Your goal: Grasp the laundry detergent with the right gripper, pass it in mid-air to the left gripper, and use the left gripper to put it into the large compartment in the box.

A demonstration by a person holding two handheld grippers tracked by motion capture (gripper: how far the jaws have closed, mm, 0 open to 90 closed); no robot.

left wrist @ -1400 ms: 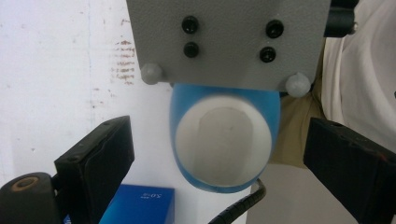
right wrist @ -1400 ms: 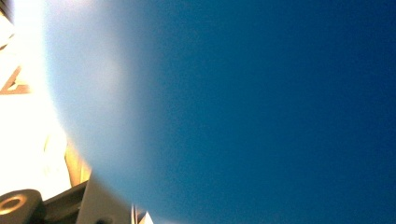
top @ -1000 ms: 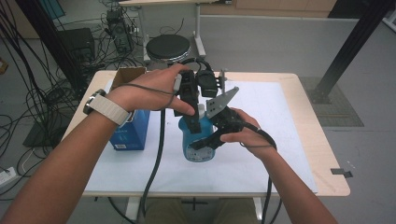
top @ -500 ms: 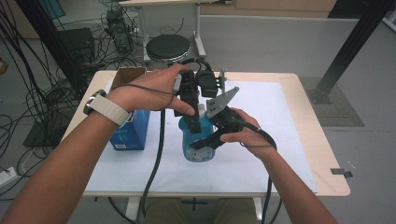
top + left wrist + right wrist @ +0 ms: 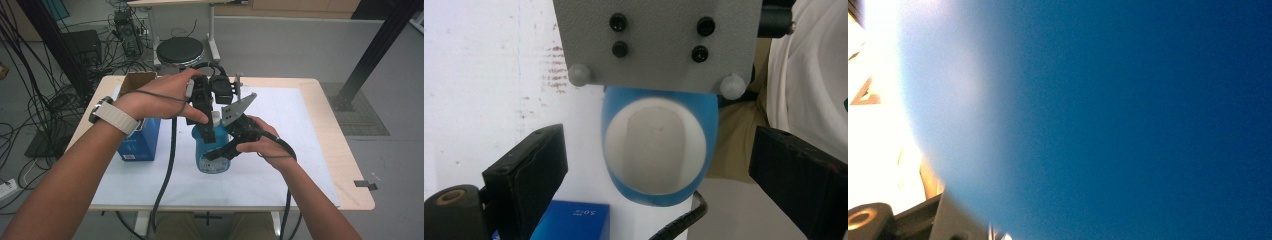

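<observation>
At centre of tabletop [image 5: 346, 167]: blue bottle [image 5: 212, 151], upright on the white sheet [image 5: 295, 150], white cap on top.
Right gripper [image 5: 220, 150]: fingers clamped on the sides of the blue bottle, coming in level from the right; up close in the right gripper view, just a blue blur of the bottle wall.
Left gripper [image 5: 204, 118]: hanging over the bottle's top, pointing down; fingers [image 5: 529, 175] wide apart, one on each side of the bottle, touching nothing.
Change since a second ago: none to speak of; both hands in the same places, right grip just as tight, left fingers no closer.
Meaning for the work: probably a pause with the bottle steadied and the cap not yet gripped; closing on the cap likely next.
Writing on the bottle: white oval label [image 5: 656, 145] blank in the left gripper view; small print on the front label in the high view, too small to read.
Blue box [image 5: 140, 142]: just left of the bottle; white lettering, not legible.
</observation>
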